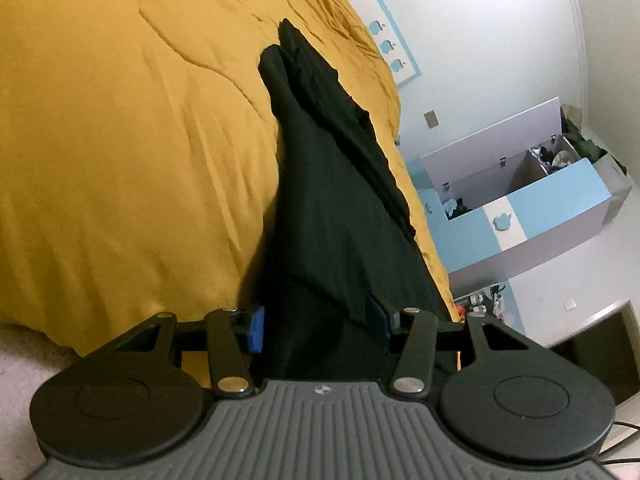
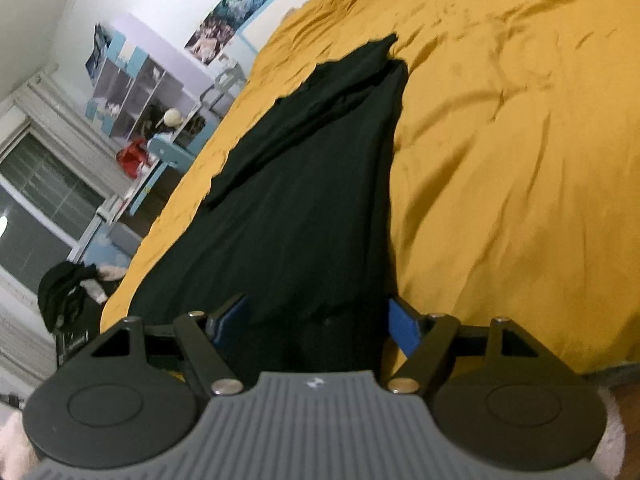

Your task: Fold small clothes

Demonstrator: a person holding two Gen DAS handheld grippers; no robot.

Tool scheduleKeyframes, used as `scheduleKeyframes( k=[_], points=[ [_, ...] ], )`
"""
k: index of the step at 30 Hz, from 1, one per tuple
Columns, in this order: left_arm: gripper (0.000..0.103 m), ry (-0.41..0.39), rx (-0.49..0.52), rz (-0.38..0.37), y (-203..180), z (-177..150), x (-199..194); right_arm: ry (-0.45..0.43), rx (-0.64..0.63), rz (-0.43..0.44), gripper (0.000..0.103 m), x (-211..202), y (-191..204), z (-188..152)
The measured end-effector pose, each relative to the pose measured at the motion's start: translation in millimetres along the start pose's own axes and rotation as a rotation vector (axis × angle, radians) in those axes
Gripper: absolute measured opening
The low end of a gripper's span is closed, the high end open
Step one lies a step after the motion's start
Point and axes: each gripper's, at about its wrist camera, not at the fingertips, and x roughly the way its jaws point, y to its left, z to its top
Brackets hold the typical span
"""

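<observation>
A black garment (image 1: pixel 320 184) lies stretched out on a mustard-yellow bedspread (image 1: pixel 120 140). Its near end runs between the blue-padded fingers of my left gripper (image 1: pixel 318 328). The jaws stand wide apart with cloth between them, and I cannot tell whether they pinch it. In the right wrist view the same black garment (image 2: pixel 312 200) runs from the far part of the bed (image 2: pixel 520 160) into my right gripper (image 2: pixel 316 328). Those jaws are also wide apart with cloth filling the gap. The fingertips are hidden by the fabric.
An open blue and white drawer unit (image 1: pixel 532 208) with clothes inside stands by the wall beyond the bed edge. A shelf unit (image 2: pixel 140 88), a window (image 2: pixel 40 208) and a dark pile of clothes (image 2: pixel 68 292) are left of the bed.
</observation>
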Motion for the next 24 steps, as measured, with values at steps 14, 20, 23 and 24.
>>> scheduleKeyframes(
  k=[14,20,23,24],
  points=[
    [0.062,-0.025,-0.041,-0.003,2,-8,-2,0.07,0.127,0.122,0.044,8,-19,-15],
    [0.062,-0.023,-0.044,0.011,0,-8,-3,0.077,0.109,0.124,0.033,3,-19,-21],
    [0.062,-0.021,-0.054,0.016,-1,-8,-4,0.038,0.143,0.116,0.046,0,-22,-20],
    [0.062,-0.021,-0.051,0.02,-2,-8,-4,0.019,0.173,0.12,0.049,-1,-26,-19]
  ],
)
